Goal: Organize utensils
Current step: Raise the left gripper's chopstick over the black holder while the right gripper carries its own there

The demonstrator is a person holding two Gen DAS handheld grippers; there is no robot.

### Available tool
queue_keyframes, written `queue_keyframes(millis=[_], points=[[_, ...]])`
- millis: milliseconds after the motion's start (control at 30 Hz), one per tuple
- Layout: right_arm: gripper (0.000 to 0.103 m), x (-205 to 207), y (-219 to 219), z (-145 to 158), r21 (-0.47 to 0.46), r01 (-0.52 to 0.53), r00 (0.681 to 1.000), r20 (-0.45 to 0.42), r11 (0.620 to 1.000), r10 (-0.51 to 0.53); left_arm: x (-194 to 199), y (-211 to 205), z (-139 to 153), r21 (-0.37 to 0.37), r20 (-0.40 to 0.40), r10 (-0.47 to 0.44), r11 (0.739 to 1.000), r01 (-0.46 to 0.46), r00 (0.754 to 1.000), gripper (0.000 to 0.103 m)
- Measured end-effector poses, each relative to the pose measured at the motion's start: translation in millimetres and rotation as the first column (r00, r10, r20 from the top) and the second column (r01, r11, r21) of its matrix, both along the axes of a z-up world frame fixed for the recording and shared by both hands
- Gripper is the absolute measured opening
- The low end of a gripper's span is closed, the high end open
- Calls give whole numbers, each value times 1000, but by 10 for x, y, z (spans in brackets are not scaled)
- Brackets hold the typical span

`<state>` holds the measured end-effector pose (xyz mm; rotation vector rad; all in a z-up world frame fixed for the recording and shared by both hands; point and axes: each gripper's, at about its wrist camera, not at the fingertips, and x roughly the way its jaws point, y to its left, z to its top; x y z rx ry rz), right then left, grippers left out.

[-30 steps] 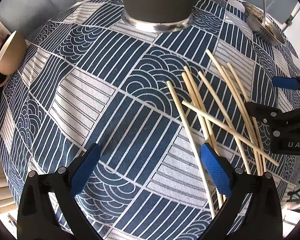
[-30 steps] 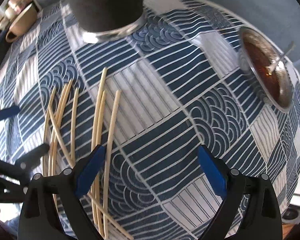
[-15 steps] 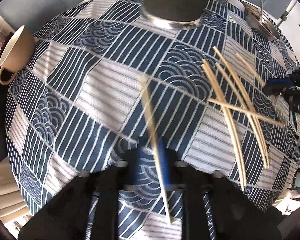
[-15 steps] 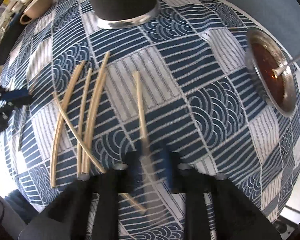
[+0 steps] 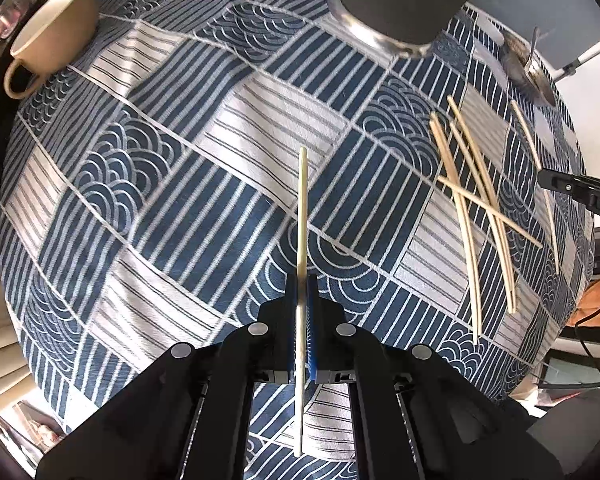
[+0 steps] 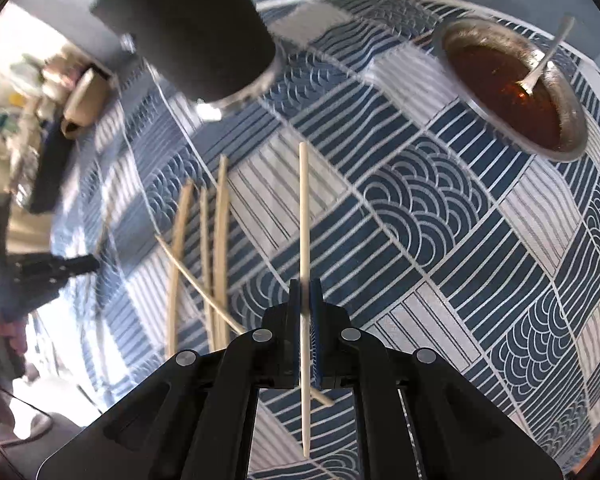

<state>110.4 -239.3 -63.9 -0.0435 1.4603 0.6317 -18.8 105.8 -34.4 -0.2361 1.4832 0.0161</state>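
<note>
My left gripper (image 5: 301, 280) is shut on a pale wooden chopstick (image 5: 302, 208) and holds it above the blue patterned tablecloth (image 5: 180, 184). My right gripper (image 6: 305, 286) is shut on another chopstick (image 6: 304, 208), also lifted off the cloth. Several loose chopsticks (image 5: 476, 200) lie crossed on the cloth at the right of the left wrist view, and they show left of centre in the right wrist view (image 6: 204, 240). A tall dark cylindrical holder with a metal base (image 5: 408, 4) stands at the far side, also in the right wrist view (image 6: 196, 32).
A beige cup (image 5: 48, 40) lies on its side at the far left. A metal bowl of brown liquid with a spoon (image 6: 512, 84) sits at the far right. The right gripper's body (image 5: 584, 196) shows at the right edge of the left view.
Both grippers were open over the chopsticks a second ago. Each has closed on one chopstick and lifted it, and both have moved toward the dark holder.
</note>
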Motion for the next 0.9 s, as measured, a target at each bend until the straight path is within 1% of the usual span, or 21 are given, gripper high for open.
queue_keyframes(millis=[200,367,400,467,533,567,600,700,900], points=[[5,93,-10,380,85,44,997,65,995,-49,139,161,313,-11,45,28,1000,-28,999,4],[5,242,31,769,153,31,990,132,988,-52,258,130,632,-4,109,22,1000,-21,994,4],[5,263,44,827,162,27,988,147,986,-51,382,38,633,-2,118,21,1000,-20,993,4],[5,315,90,890,171,29,983,175,985,-59,516,-24,731,10,145,15,1000,-16,989,4],[5,390,91,976,200,48,978,190,979,-87,697,-108,800,8,174,7,1000,-9,985,4],[5,419,84,1034,221,55,974,201,974,-100,766,-127,879,15,191,2,1000,-5,982,4],[5,457,102,1123,245,49,969,222,968,-105,828,-157,957,25,208,-5,1000,0,978,4],[5,552,195,1294,268,28,958,268,963,-102,981,-250,1167,36,258,-23,999,14,966,4],[5,751,373,1592,317,-7,938,330,948,-103,1303,-334,1536,26,340,-36,999,29,940,4]])
